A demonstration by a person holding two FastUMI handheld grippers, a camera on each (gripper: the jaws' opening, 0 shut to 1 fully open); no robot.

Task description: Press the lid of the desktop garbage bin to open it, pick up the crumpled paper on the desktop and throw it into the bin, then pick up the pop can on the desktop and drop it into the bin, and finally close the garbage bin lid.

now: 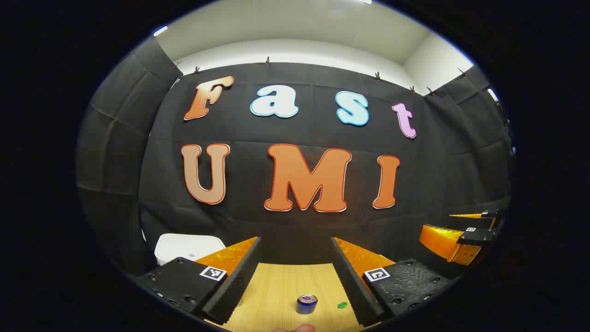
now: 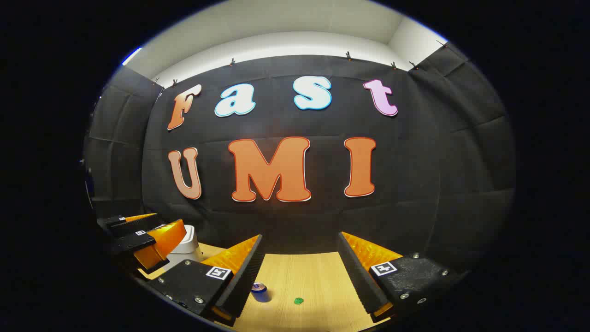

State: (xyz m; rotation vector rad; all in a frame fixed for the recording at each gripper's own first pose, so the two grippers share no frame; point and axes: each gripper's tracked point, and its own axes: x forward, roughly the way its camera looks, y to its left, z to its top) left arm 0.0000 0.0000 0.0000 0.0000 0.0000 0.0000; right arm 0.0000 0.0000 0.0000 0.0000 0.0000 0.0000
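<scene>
Here both grippers hover with jaws wide and empty. The bin (image 1: 186, 247), lid down, sits ahead and left of the left gripper (image 1: 295, 272), the nearer one. The upright can (image 1: 306, 304) stands between its fingers; the right gripper (image 2: 299, 276) is farther.

One white plastic lidded bin (image 1: 188, 249). One blue metal pop can (image 1: 307, 304), upright on light wooden bench (image 1: 281, 286). One small green crumpled paper wad (image 1: 342, 305). Two tools: left tool (image 1: 295, 276), right tool (image 2: 299, 281), each with two fingers.
</scene>
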